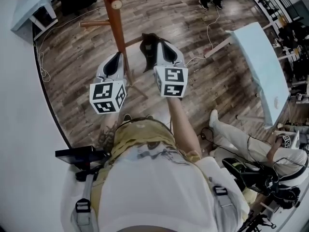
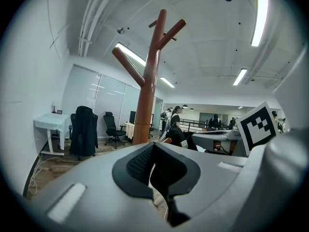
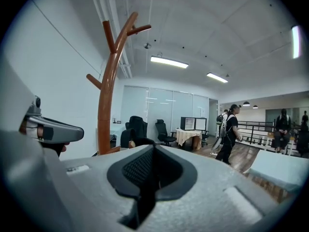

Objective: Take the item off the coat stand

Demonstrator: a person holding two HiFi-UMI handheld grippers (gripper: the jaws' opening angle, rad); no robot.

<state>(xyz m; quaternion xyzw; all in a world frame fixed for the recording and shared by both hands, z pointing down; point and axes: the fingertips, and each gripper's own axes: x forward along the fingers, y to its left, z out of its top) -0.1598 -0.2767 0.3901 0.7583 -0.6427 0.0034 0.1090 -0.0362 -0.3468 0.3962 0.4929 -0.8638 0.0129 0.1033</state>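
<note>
The brown wooden coat stand [image 1: 116, 28] rises just beyond both grippers; its forked pegs [image 2: 159, 37] are bare in both gripper views. My right gripper [image 1: 161, 57] is to the right of the pole and shut on a dark, soft item [image 1: 147, 46] that sticks out past its tips. In the right gripper view that item [image 3: 137, 142] shows as a dark lump just over the closed jaws of the right gripper [image 3: 153, 148]. My left gripper [image 1: 114, 64] hangs close to the pole's left side. It [image 2: 153, 146] is shut with nothing between its pads.
A white table [image 1: 260, 66] stands at the right and another [image 1: 29, 4] at the top left. A person sits on the floor at the lower right [image 1: 241, 139]. Cables trail over the wood floor [image 1: 43, 66]. Office chairs [image 2: 113, 127] and walking people [image 3: 227, 134] are farther off.
</note>
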